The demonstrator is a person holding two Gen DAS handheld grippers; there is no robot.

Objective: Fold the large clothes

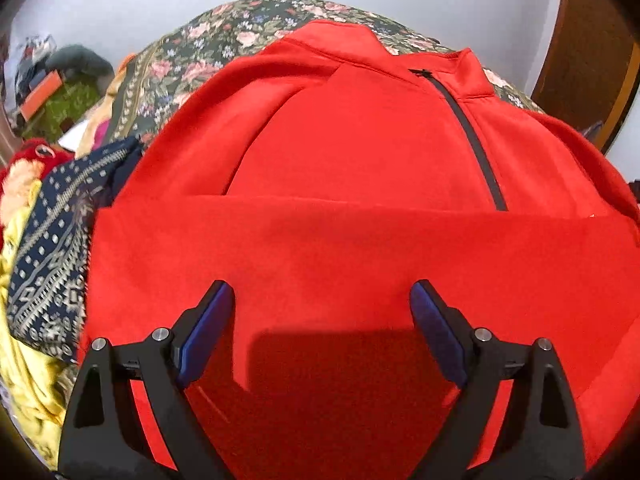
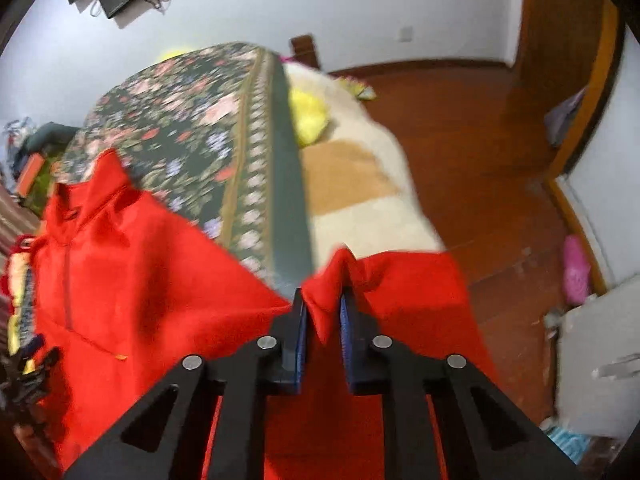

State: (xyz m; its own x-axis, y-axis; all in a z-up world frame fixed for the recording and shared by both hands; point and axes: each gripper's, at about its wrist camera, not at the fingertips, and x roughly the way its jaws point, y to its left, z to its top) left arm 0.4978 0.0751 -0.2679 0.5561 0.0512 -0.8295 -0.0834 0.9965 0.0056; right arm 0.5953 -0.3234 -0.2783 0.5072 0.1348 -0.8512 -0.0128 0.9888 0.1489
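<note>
A large red zip-neck top (image 1: 340, 152) lies on a bed with a floral cover (image 1: 208, 48), its collar at the far end and its dark zipper (image 1: 468, 132) running down the chest. Its near part is folded up over the body. My left gripper (image 1: 322, 300) is open and empty just above the folded red cloth. My right gripper (image 2: 323, 304) is shut on a bunch of the red top (image 2: 132, 288) near the bed's right edge, and red cloth drapes over its fingers.
A pile of other clothes, navy patterned (image 1: 52, 240) and yellow (image 1: 28, 372), lies left of the red top. Right of the bed are a cream and tan rug (image 2: 360, 184), a wooden floor (image 2: 480, 160) and a white box (image 2: 600, 360).
</note>
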